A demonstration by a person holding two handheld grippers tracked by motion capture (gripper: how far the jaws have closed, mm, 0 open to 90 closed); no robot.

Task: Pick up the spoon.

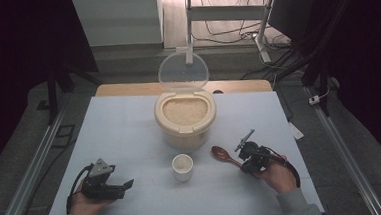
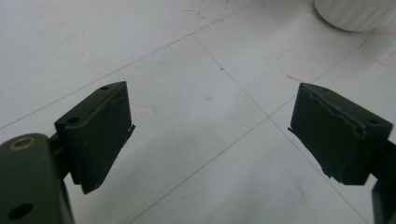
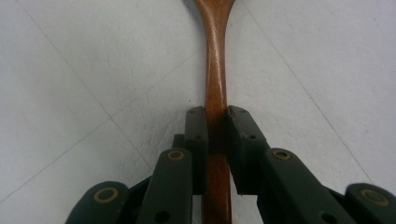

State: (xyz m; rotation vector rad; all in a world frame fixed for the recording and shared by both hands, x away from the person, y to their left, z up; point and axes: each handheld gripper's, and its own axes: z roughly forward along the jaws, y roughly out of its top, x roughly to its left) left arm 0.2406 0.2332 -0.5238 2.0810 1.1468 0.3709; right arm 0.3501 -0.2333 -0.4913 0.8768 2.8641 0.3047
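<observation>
Partly hidden, the wooden spoon [image 3: 215, 70] sits clamped in the right gripper [image 3: 216, 126]; left gripper [image 2: 210, 135] gapes

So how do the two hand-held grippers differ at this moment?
The left hand-held gripper has its jaws wide apart with nothing between them; the right hand-held gripper is shut on the wooden spoon handle. The left one sits near the table's front left corner, the right one at front right, beside the cup. Each is held in one hand, low over the table.
</observation>
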